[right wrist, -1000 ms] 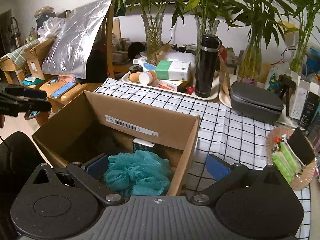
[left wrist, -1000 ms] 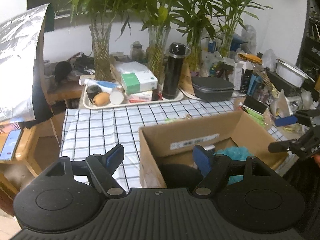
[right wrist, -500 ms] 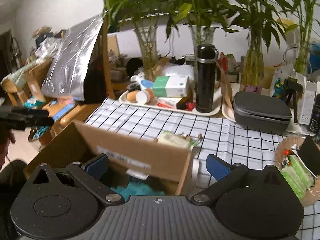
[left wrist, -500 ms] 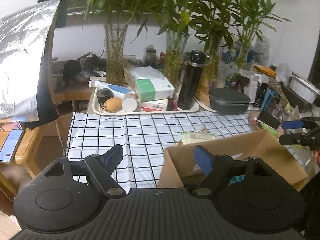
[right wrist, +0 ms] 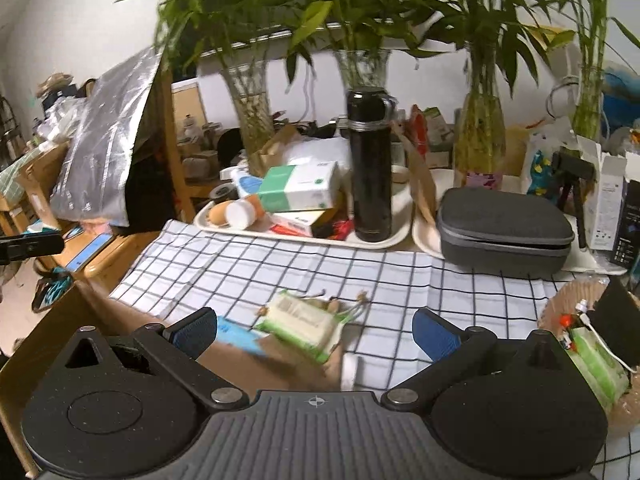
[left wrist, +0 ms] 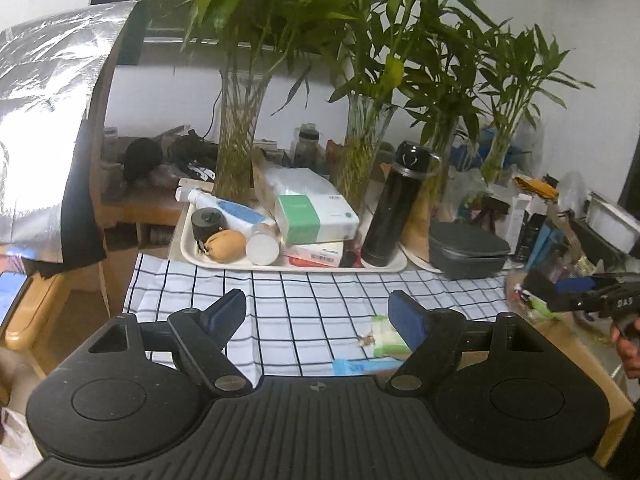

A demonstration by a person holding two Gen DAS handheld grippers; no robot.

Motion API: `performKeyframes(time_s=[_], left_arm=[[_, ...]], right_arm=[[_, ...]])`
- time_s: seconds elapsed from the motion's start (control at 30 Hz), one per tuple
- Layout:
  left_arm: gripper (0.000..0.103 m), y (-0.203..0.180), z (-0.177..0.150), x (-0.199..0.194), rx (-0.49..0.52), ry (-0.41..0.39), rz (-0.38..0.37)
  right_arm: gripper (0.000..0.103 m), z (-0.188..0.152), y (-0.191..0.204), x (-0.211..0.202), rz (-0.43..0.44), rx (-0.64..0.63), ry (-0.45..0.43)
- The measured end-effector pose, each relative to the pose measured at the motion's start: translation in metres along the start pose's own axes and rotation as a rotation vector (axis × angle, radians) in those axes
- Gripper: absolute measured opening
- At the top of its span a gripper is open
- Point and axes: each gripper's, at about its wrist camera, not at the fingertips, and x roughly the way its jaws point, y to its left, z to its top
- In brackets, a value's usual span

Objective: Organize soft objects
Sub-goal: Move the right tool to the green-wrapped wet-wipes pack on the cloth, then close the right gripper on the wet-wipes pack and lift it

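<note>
My left gripper (left wrist: pixel 318 314) is open over the checked cloth (left wrist: pixel 280 300), with nothing between its blue pads. A green soft tissue pack (left wrist: pixel 386 338) lies on the cloth just by its right finger, with a blurred blue item (left wrist: pixel 352 366) in front of it. My right gripper (right wrist: pixel 316 332) is open too and empty; the same green pack (right wrist: pixel 300 324) lies just beyond it, behind the far wall of the cardboard box (right wrist: pixel 272 364). What is inside the box is hidden. In the left wrist view the right gripper (left wrist: pixel 588 296) shows at the right edge, held by a hand (left wrist: pixel 628 344).
A white tray (left wrist: pixel 188 248) holds a tissue box (left wrist: pixel 316 216) and a black flask (left wrist: pixel 394 208). Behind it stand glass vases of bamboo (left wrist: pixel 236 148). A grey case (right wrist: pixel 504 236) and a woven basket (right wrist: pixel 560 312) with green packs are at the right, a foil sheet (left wrist: pixel 40 140) at the left.
Both views have swung away from the box interior toward the table. The box has dropped to the bottom edge, the teal puff is out of sight, and the green pack has come into view.
</note>
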Motion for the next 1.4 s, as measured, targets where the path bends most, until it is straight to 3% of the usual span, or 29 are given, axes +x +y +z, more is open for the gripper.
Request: performKeyframes(time_s=[0.33, 0.73, 0.93, 1.2, 1.4], left_arm=[[0.078, 0.014, -0.003, 0.053, 0.040, 0.003, -0.028], [0.078, 0.035, -0.017, 0.087, -0.026, 0.019, -0.060], [0.078, 0.039, -0.022, 0.092, -0.068, 0.017, -0.073], [0.078, 0.038, -0.026, 0.104, -0.040, 0.056, -0.061], [0.078, 0.038, -0.029, 0.109, -0.037, 0.075, -0.069]], right_arm=[[0.103, 0.010, -0.034, 0.033, -0.008, 0.022, 0.036], [0.102, 0.019, -0.046, 0.090, 0.081, -0.148, 0.107], [0.083, 0.017, -0.041, 0.131, 0.133, -0.300, 0.185], [0.063, 0.012, -0.007, 0.163, 0.225, -0.578, 0.240], [0.060, 0.002, 0.009, 0.185, 0.268, -0.737, 0.312]])
